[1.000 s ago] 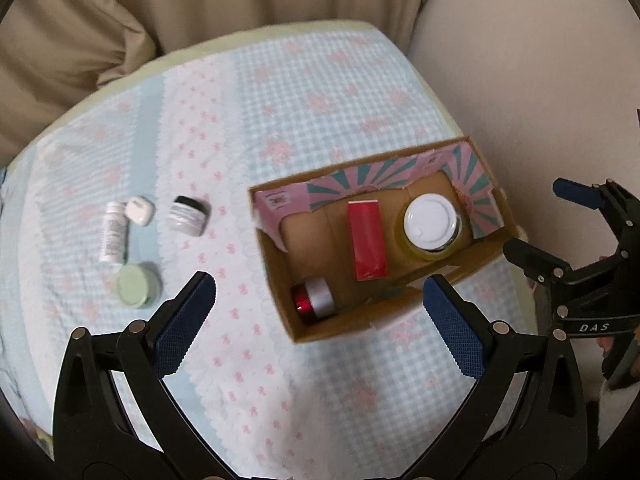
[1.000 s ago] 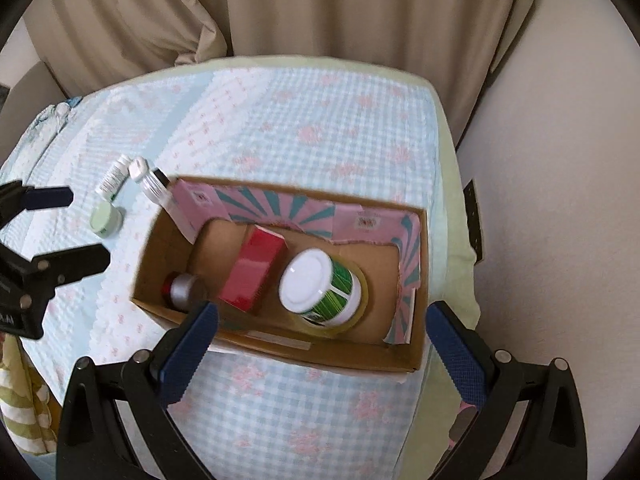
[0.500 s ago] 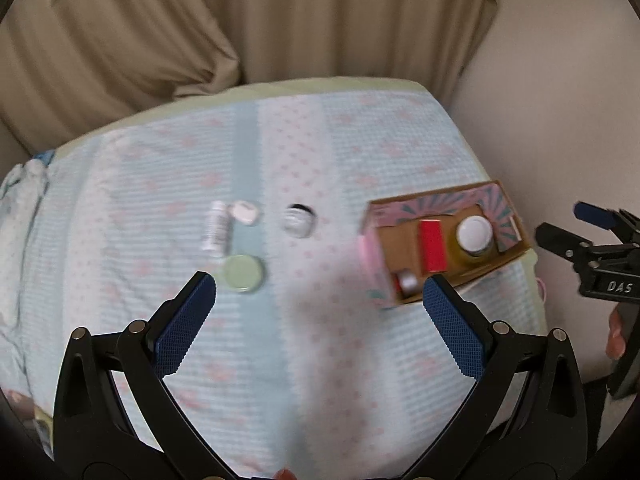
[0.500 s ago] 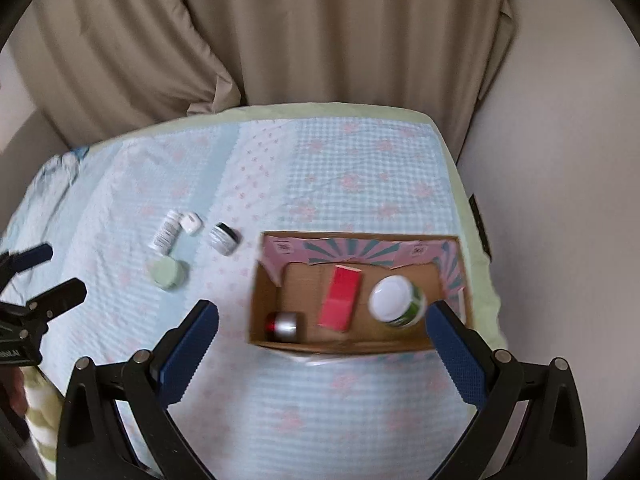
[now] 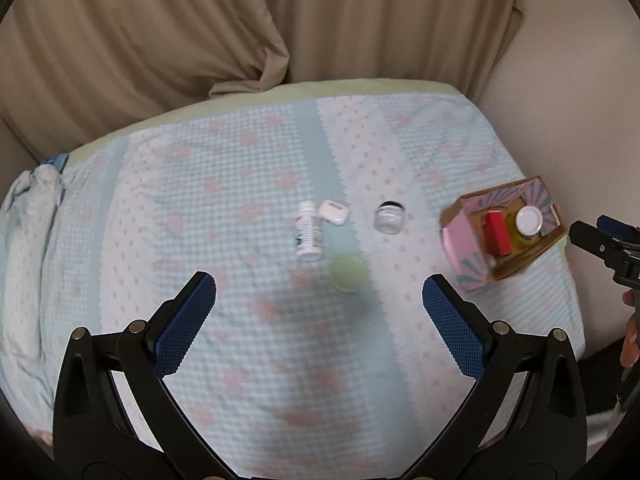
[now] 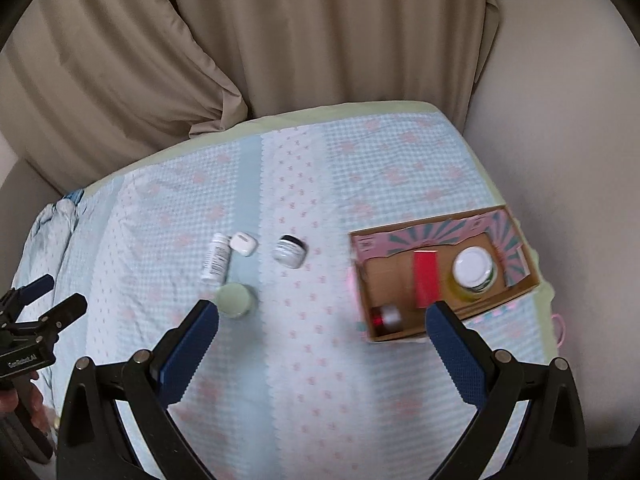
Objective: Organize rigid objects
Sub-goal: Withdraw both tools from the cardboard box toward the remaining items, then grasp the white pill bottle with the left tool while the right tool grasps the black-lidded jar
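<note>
Fingers (image 6: 188,356) spread empty above bedspread (image 6: 320,380); curtain (image 6: 320,32) behind.

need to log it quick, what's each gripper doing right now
left gripper: open, holding nothing
right gripper: open, holding nothing

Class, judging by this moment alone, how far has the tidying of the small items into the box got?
Done: the box holds a red packet, a white-lidded jar and a small red can. In hand: nothing; the left gripper and right gripper are both open. Left on the cloth: a white bottle, white case, dark-lidded jar, green tin.
</note>
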Motion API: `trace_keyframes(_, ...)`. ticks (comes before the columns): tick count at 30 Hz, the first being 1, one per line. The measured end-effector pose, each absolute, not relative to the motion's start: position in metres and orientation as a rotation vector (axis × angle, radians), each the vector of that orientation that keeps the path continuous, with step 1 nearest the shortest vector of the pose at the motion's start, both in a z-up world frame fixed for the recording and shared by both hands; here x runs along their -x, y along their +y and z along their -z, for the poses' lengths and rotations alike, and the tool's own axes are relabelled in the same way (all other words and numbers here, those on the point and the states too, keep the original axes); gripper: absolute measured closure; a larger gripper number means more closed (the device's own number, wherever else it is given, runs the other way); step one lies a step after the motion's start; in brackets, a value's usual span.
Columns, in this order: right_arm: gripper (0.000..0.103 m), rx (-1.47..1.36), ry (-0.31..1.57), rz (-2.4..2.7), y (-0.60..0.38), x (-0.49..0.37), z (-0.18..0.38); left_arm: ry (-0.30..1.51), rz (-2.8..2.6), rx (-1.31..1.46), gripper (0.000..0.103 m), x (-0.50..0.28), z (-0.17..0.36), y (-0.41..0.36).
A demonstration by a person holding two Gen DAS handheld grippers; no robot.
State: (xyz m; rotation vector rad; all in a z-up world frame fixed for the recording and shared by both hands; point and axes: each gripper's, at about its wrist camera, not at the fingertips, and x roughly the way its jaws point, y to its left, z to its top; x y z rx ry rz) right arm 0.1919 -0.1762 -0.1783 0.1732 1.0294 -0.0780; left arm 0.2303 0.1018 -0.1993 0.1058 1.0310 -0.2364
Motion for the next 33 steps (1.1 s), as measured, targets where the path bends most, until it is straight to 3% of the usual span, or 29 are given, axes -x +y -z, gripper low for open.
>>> trace_keyframes(11,0.000,-0.318,1.124,0.126,-0.129,-0.251,0.244,1.166,0.273,-0.072,0.000,-0.322,0.281,0.133)
trace_keyframes(28,0.000,-0.350,1.334,0.219,-0.133,-0.386,0.397,1.413,0.293,-0.110,0.000,-0.440,0.452,0.083)
trace_keyframes(33,0.000,-0.360,1.414,0.236,-0.140,-0.408,0.438,1.459,0.281,-0.135,0.008,-0.453,0.489,0.066)
